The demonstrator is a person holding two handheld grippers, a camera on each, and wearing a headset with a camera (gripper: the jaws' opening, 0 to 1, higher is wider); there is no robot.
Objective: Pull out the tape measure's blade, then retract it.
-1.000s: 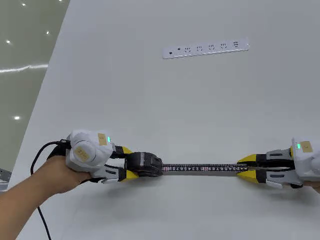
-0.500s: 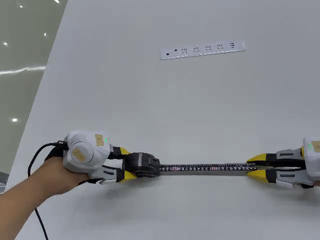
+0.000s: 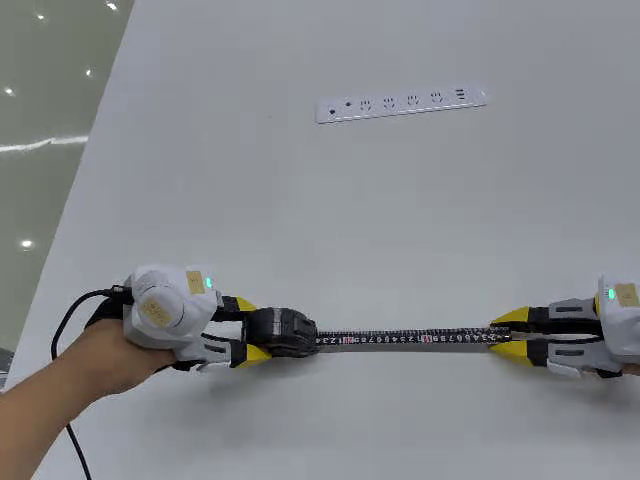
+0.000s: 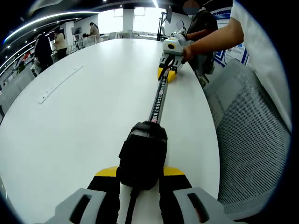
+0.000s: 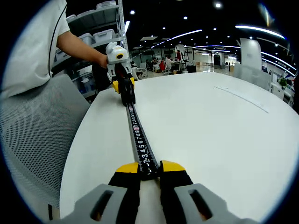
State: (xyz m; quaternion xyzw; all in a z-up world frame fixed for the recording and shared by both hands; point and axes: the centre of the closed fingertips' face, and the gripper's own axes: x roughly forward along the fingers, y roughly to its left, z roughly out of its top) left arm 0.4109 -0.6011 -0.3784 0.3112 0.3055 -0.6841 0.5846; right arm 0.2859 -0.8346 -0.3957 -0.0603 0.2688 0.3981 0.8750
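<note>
A black tape measure case lies low on the white table, and my left gripper is shut on it; in the left gripper view the case sits between the yellow-tipped jaws. Its dark numbered blade runs out to the right, flat along the table. My right gripper is shut on the blade's end. In the right gripper view the blade stretches away to the case and the left gripper.
A white power strip lies farther back on the table. The table's left edge drops to a grey floor. A mesh chair stands beside the table. People and shelving stand in the far background.
The right gripper has moved further right with the blade's end, so more blade shows between the grippers. The left gripper holds the case in place.
</note>
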